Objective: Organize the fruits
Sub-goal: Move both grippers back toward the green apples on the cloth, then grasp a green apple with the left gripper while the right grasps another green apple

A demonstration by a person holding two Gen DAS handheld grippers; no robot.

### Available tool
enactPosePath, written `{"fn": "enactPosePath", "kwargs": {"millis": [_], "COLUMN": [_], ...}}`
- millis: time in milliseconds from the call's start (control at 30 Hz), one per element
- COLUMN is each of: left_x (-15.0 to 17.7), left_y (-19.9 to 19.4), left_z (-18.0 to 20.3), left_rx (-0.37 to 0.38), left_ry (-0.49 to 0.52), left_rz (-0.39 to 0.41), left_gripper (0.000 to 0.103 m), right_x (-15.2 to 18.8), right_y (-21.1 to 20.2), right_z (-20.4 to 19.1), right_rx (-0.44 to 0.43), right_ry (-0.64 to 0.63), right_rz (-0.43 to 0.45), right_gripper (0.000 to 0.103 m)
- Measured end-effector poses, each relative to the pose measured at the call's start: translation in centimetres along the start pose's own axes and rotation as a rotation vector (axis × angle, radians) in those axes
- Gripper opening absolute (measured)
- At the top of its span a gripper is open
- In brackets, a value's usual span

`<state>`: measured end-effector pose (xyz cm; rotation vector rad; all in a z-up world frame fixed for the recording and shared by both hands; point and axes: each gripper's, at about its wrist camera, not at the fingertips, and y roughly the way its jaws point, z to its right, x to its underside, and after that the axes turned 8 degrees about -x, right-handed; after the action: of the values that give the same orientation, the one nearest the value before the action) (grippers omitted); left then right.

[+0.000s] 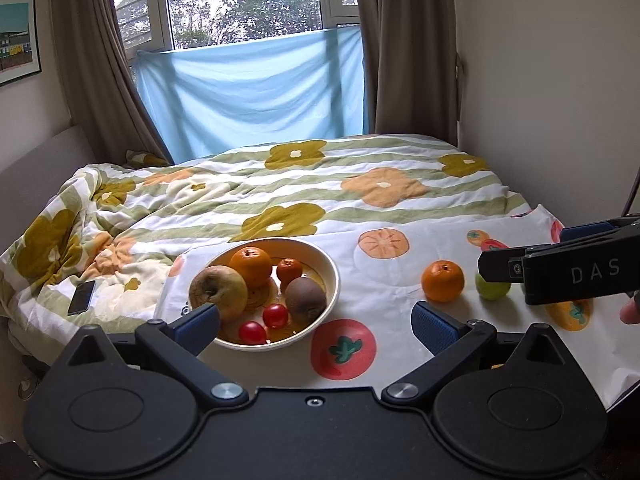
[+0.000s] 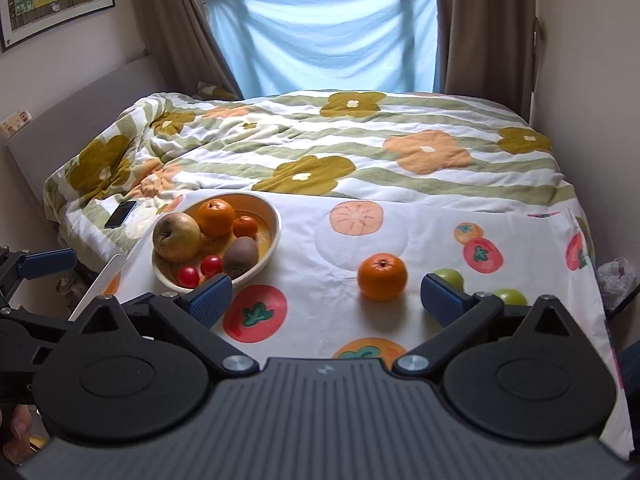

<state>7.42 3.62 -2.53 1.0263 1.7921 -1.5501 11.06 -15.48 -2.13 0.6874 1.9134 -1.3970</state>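
A cream bowl (image 1: 330, 276) (image 2: 276, 216) on the fruit-print cloth holds a yellow-brown apple (image 1: 218, 290) (image 2: 176, 236), an orange (image 1: 251, 265) (image 2: 216, 217), a small tangerine (image 1: 289, 270) (image 2: 246, 227), a kiwi (image 1: 305, 299) (image 2: 240, 257) and two cherry tomatoes (image 1: 275, 315) (image 2: 211, 266). Another orange (image 1: 442, 281) (image 2: 382, 276) lies loose on the cloth, with a green fruit (image 1: 492, 290) (image 2: 450, 277) beside it and a second green fruit (image 2: 510, 297) further right. My left gripper (image 1: 316, 326) is open and empty, near the bowl. My right gripper (image 2: 326, 300) (image 1: 560, 268) is open and empty, short of the loose orange.
A dark phone (image 1: 81, 297) (image 2: 120, 214) lies on the flowered quilt (image 1: 280, 184) left of the bowl. The cloth (image 2: 400, 240) hangs over the table's right edge. A wall stands close on the right, a blue sheet and curtains behind the bed.
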Motion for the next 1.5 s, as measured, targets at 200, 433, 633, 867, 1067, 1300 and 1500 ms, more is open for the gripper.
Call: {"fn": "enactPosePath", "kwargs": {"millis": [200, 433, 633, 867, 1067, 1300, 1500], "left_x": [-1.0, -2.0, -2.7, -2.8, -2.2, -1.2, -0.5], "left_y": [-0.4, 0.8, 3.7, 8.2, 12.1, 15.4, 16.7], "left_z": [4.4, 10.3, 13.9, 17.0, 19.8, 22.3, 23.2], "left_rx": [0.060, 0.112, 0.167, 0.263, 0.322, 0.357, 0.391], "left_ry": [-0.008, 0.057, 0.144, 0.311, 0.468, 0.624, 0.709], "left_rz": [0.019, 0.043, 0.042, 0.035, 0.005, -0.030, -0.029], "left_gripper": [0.103, 0.103, 0.103, 0.103, 0.101, 0.093, 0.089], "right_x": [0.3, 0.3, 0.6, 1.7, 2.4, 2.7, 3.0], "right_y": [-2.0, -2.6, -1.2, 1.9, 4.2, 6.0, 7.4], "right_z": [4.8, 10.4, 14.2, 17.3, 18.7, 19.2, 18.8], "right_rx": [0.061, 0.111, 0.143, 0.178, 0.188, 0.209, 0.202], "right_ry": [0.030, 0.059, 0.113, 0.191, 0.236, 0.289, 0.309], "right_rz": [0.009, 0.014, 0.002, -0.037, -0.075, -0.100, -0.117], "right_gripper": [0.103, 0.103, 0.103, 0.103, 0.103, 0.103, 0.103]}}
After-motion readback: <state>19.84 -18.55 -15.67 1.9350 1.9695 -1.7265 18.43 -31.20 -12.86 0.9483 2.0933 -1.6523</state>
